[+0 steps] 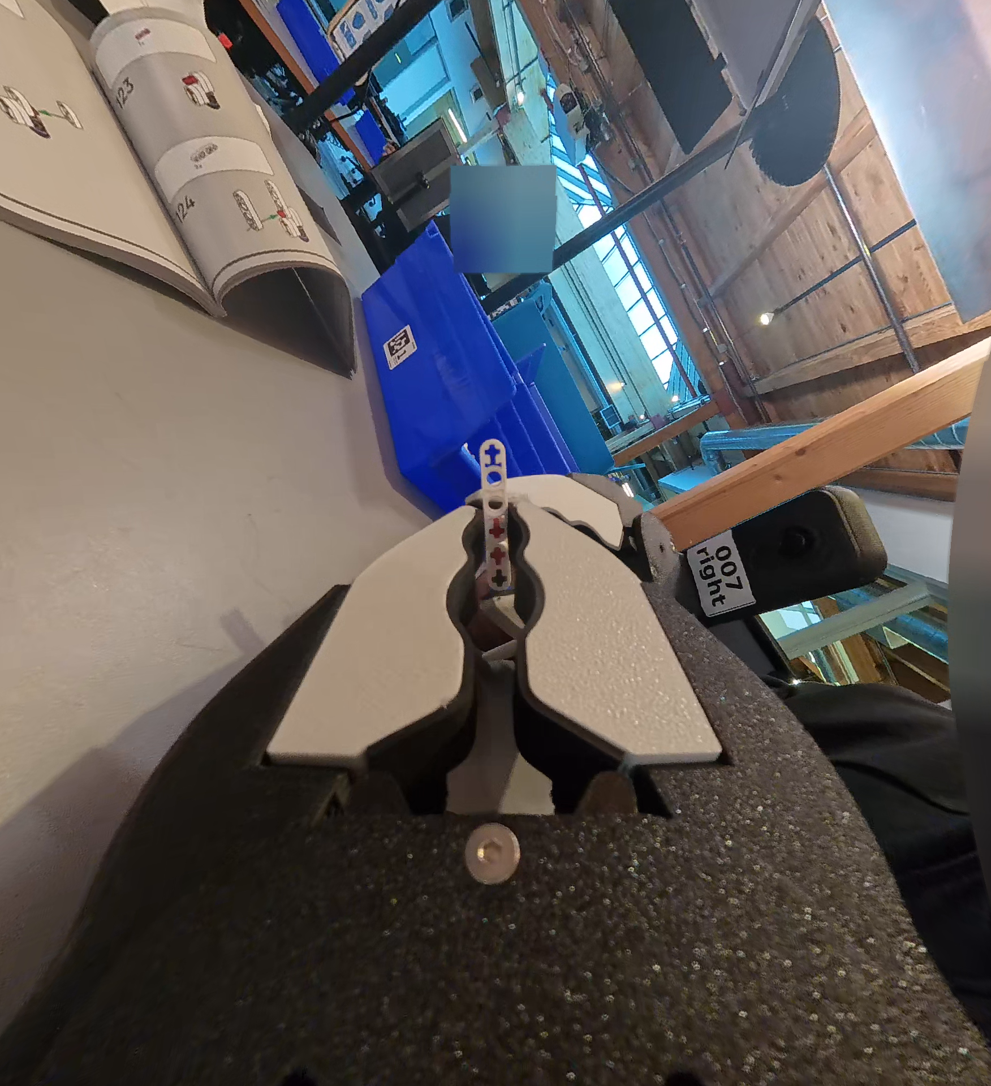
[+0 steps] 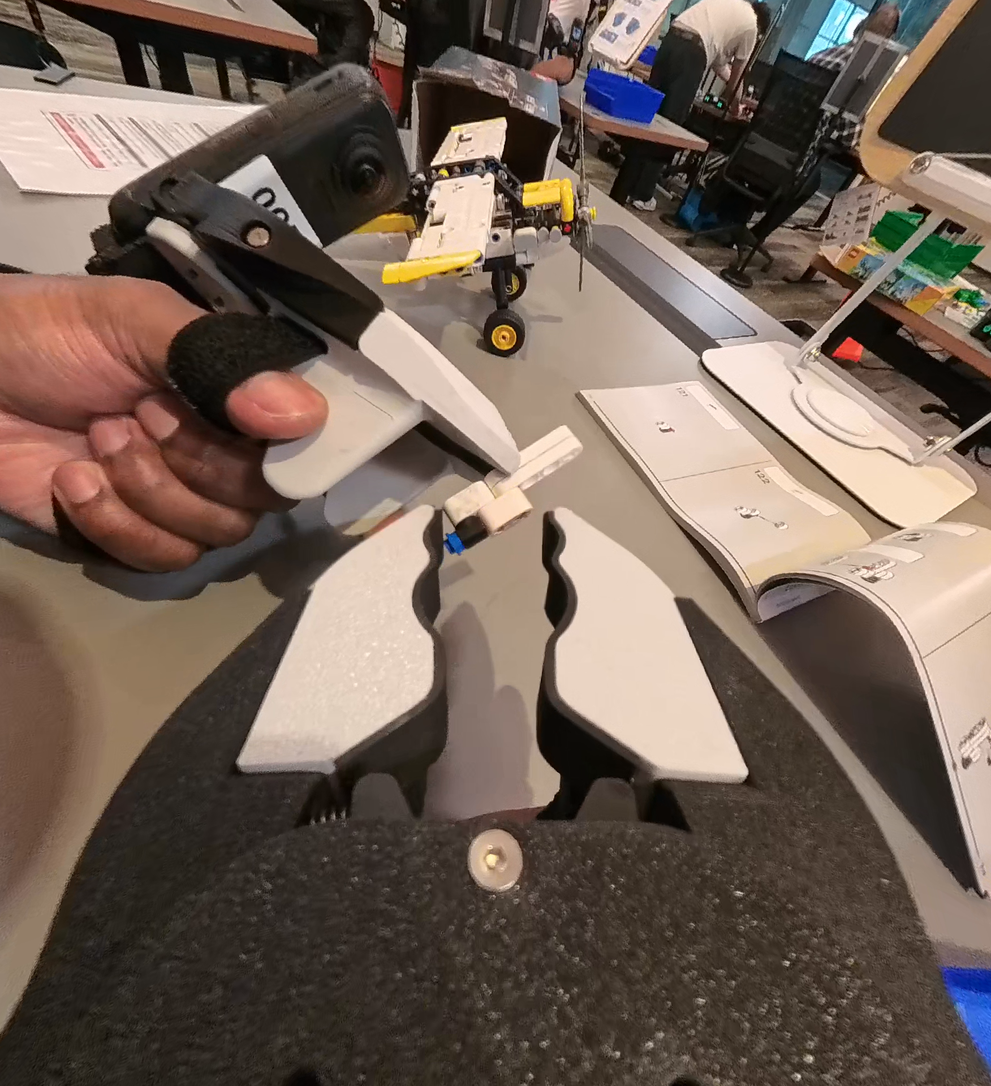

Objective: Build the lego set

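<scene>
Here, left gripper (image 2: 508, 464): clamped on a white holed beam (image 1: 494, 511).
Right gripper (image 2: 490, 529): fingers apart, just below the beam's connectors.
Nearby: open booklet (image 2: 716, 470), brick plane (image 2: 481, 217).

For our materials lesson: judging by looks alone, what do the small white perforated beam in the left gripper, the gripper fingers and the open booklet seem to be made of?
White beam: probably hard moulded plastic, smooth, with crisp round and cross-shaped holes.
Left gripper fingers: pale grey, grainy matt faces, likely rigid plastic; the dark wavy inner lining looks rubbery, though that is uncertain.
Booklet: printed paper, slight sheen, its pages curling over.
</scene>
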`<state>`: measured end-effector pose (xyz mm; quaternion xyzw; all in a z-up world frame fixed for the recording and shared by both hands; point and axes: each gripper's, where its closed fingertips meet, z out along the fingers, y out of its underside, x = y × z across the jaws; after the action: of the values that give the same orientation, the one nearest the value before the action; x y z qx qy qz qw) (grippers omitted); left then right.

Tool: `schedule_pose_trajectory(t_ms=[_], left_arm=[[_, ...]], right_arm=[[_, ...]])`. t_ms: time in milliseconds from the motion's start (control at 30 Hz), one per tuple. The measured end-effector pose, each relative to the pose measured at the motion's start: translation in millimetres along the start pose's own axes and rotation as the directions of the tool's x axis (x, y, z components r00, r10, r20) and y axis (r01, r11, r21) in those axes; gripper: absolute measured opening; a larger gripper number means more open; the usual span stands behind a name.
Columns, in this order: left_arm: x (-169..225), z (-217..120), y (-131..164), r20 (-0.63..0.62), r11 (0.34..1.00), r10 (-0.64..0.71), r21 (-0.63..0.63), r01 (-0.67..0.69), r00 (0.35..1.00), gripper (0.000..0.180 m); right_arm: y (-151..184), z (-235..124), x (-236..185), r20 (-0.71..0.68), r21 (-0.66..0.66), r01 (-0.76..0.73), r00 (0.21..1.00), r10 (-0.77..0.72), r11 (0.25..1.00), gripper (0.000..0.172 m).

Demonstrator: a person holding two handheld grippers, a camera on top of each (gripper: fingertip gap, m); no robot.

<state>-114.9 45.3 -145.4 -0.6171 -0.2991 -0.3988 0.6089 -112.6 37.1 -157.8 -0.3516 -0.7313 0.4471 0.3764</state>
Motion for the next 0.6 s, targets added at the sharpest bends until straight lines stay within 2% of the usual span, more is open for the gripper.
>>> schedule_pose_trajectory(t_ms=[133, 600], left_arm=[[0.7, -0.7, -1.5, 0.007, 1.0, 0.021, 0.019, -0.022, 1.0, 0.007], [1.6, -0.4, -0.5, 0.027, 0.998, 0.057, 0.03, -0.058, 0.998, 0.008]], right_arm=[[-2.3, -1.2, -1.5, -0.012, 0.001, 0.014, 1.0, -0.014, 1.0, 0.026], [-3.1, -0.8, -1.9, -0.021, 0.005, 0.026, 0.999, -0.026, 1.0, 0.024]])
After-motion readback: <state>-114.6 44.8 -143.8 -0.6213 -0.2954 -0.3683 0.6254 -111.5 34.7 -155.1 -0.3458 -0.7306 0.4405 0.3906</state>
